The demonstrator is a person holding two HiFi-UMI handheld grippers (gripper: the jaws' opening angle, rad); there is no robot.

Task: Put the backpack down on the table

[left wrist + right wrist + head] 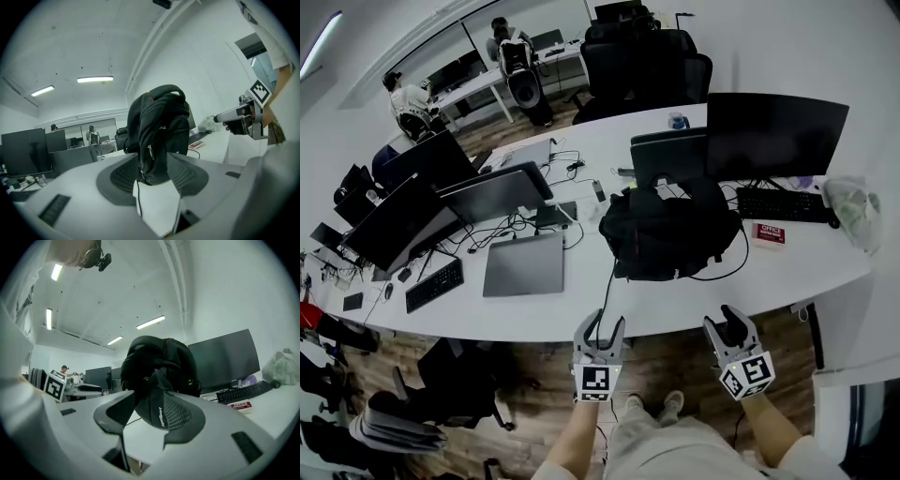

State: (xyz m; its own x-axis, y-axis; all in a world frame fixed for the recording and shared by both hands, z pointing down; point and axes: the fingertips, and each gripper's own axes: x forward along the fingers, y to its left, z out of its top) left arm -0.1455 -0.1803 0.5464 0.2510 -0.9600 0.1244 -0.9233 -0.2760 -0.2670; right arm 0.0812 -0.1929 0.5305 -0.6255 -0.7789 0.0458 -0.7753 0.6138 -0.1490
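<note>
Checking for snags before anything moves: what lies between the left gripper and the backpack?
The head view shows only a bare strip of the table and a thin black cable between the left gripper and the backpack.

Backpack [670,230] base hidden behind the jaws in both gripper views, lower part of the screen [667,155] covered by the backpack, red box [770,233] small print unreadable, far people [408,98] too small for detail, forearms [572,441] cut off at the head view's bottom edge
</note>
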